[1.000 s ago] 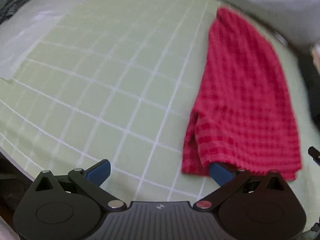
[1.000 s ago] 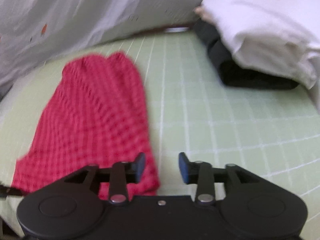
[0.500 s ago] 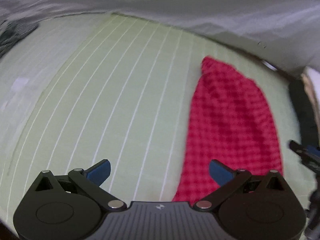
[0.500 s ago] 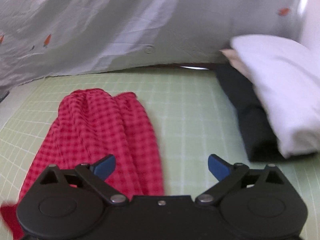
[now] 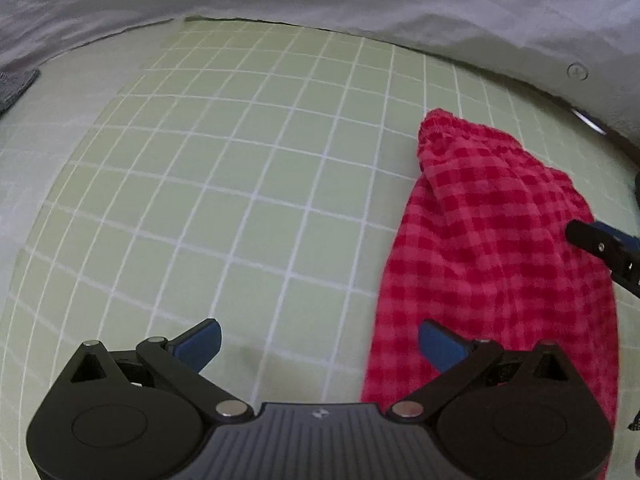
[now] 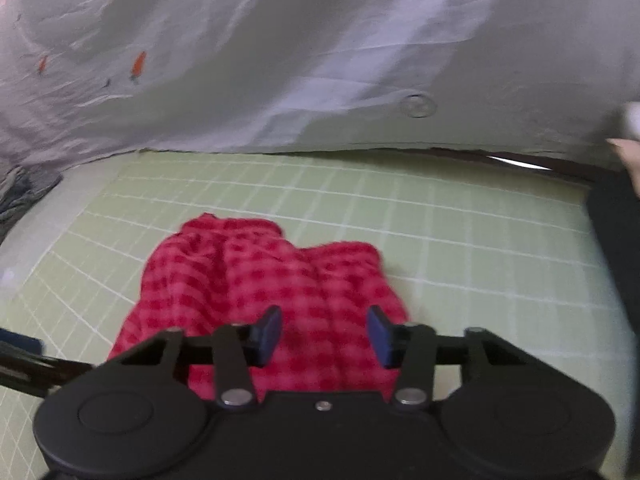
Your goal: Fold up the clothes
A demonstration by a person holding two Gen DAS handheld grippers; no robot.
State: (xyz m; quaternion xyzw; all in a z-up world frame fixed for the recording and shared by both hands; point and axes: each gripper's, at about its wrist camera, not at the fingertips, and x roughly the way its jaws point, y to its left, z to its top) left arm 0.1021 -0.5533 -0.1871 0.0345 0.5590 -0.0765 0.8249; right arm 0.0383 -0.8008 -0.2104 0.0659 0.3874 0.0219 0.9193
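A red checked garment (image 5: 496,240) lies folded lengthwise on the green grid mat (image 5: 240,200), at the right of the left wrist view. My left gripper (image 5: 320,340) is wide open and empty above the mat, its right finger over the garment's near left edge. In the right wrist view the garment (image 6: 260,280) lies straight ahead with its gathered end pointing away. My right gripper (image 6: 324,336) hovers over its near part, jaws partly open, holding nothing. The right gripper's finger shows at the right edge of the left wrist view (image 5: 600,240).
A white wrinkled sheet (image 6: 320,60) hangs along the mat's far edge. A dark folded garment (image 6: 616,240) lies at the right edge of the mat. A grey cloth (image 6: 20,196) lies off the mat's far left corner.
Both grippers have pulled back and lifted from the garment. The right gripper swung left over the garment and its jaws narrowed from wide open. The white pile has left its view.
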